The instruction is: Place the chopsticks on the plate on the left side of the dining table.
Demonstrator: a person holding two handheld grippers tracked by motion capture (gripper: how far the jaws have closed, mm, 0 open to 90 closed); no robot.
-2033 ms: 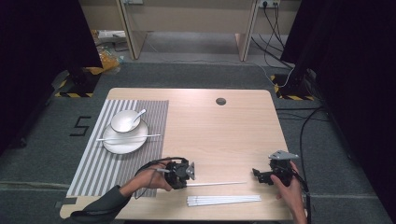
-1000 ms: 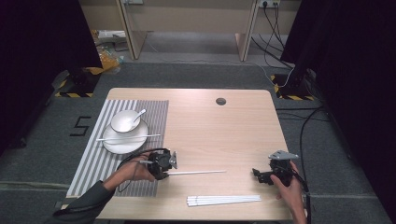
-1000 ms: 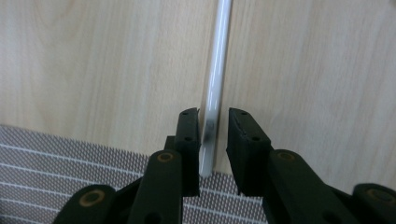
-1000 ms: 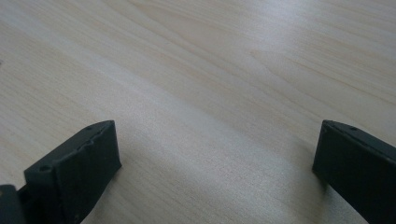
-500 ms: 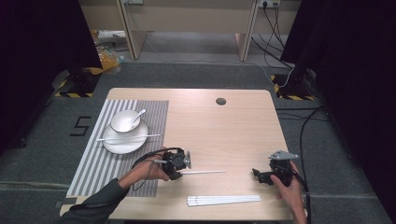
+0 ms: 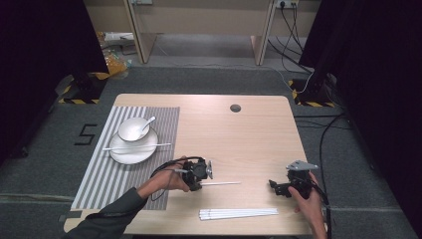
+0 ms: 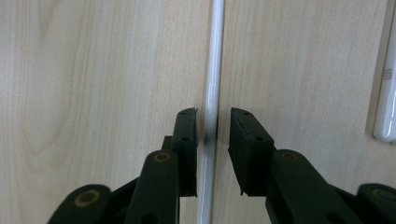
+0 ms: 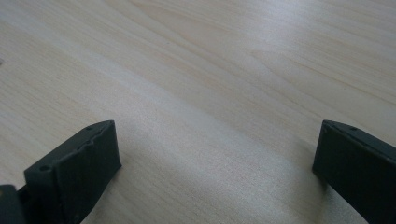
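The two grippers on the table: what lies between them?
In the high view, the white chopstick reaches from the left gripper partway toward the right gripper. Past its tip, the stretch is bare wooden table.

The table (image 6: pixel 249 134) is pale wood grain, the placemat (image 6: pixel 107 174) grey-and-white striped, the plate (image 6: pixel 130 152), bowl (image 6: pixel 132 129) and chopsticks (image 6: pixel 239 213) white (one chopstick (image 7: pixel 212 88) glossy), both grippers black.

Thin white chopstick (image 6: pixel 219 183) flat on bare tabletop, near end between left claw (image 7: pixel 212 135) jaws.
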